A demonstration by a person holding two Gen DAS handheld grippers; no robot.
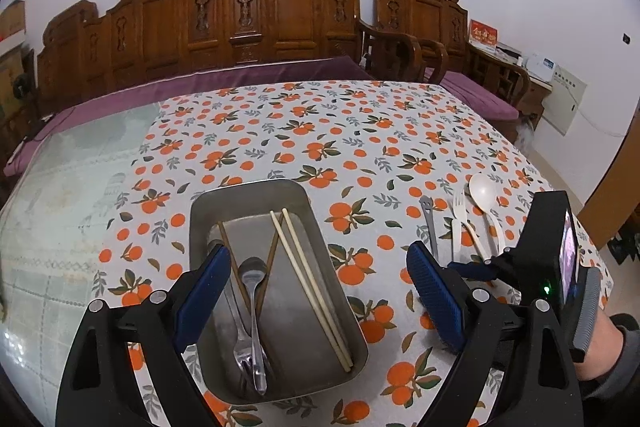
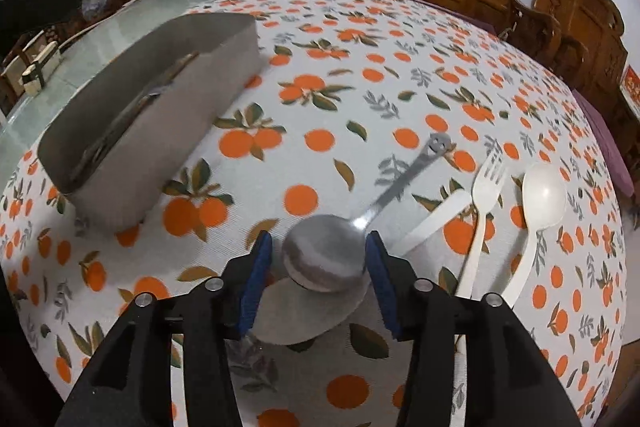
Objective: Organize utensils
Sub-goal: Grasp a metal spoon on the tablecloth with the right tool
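A grey metal tray on the orange-print tablecloth holds pale chopsticks, dark chopsticks, a metal spoon and a fork. My left gripper is open, hovering over the tray's near end. My right gripper has its jaws on both sides of the bowl of a metal spoon, which looks lifted a little above its shadow. The spoon's handle points away. A white plastic fork, white spoon and white knife lie to its right.
The tray also shows in the right wrist view, far left. Carved wooden benches with purple cushions stand behind the table. The right gripper and the loose utensils show at the right of the left wrist view.
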